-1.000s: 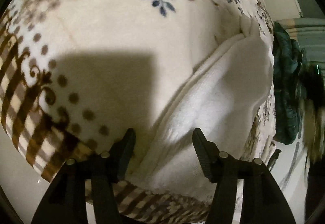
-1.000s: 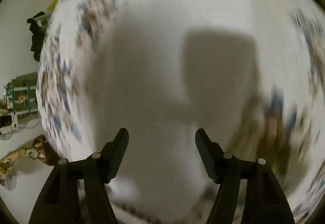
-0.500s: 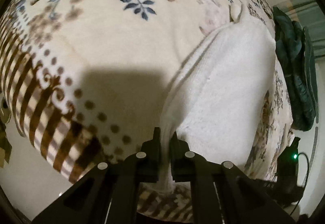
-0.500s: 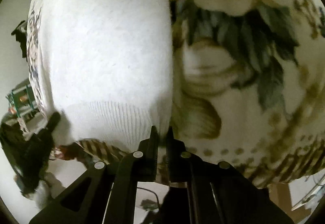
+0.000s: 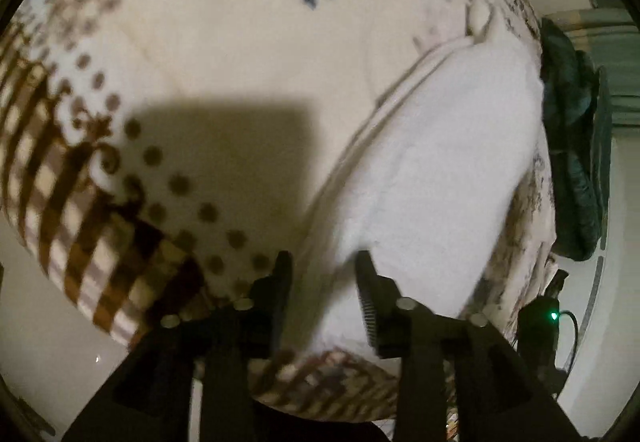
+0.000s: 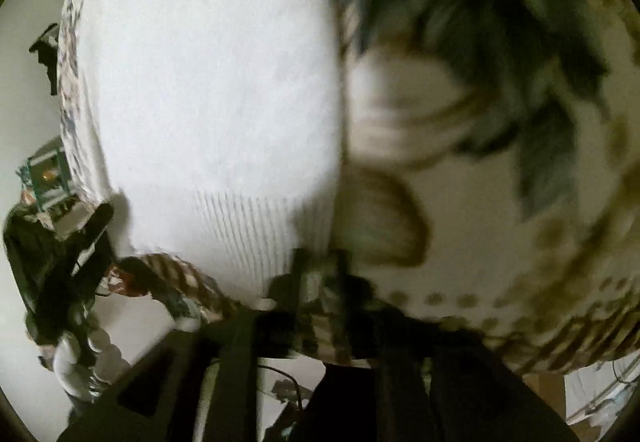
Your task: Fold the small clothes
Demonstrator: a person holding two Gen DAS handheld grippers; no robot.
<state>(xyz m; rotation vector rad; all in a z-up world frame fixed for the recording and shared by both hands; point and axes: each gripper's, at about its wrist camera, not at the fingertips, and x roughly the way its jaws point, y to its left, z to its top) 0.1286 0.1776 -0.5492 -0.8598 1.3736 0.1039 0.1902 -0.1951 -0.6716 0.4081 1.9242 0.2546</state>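
Observation:
A white knitted garment (image 5: 448,169) lies folded on a floral blanket (image 5: 224,53). In the left wrist view my left gripper (image 5: 322,274) is open, its fingers either side of the garment's near left edge, holding nothing. In the right wrist view the same garment (image 6: 216,81) fills the left half, ribbed hem nearest me. My right gripper (image 6: 320,266) is at the hem's right corner, its fingers a small gap apart. The view is blurred, and no cloth shows between the fingers.
The blanket (image 6: 500,121) covers a raised surface whose near edge drops to a pale floor (image 5: 44,326). A dark green bundle (image 5: 572,161) lies at the far right. A black device with a green light (image 5: 554,316) sits below it. Dark clutter (image 6: 60,274) stands at the left.
One second ago both grippers were open. Half a second ago each was shut on the garment's edge. Now the left is open and the right has parted slightly; the garment lies flat.

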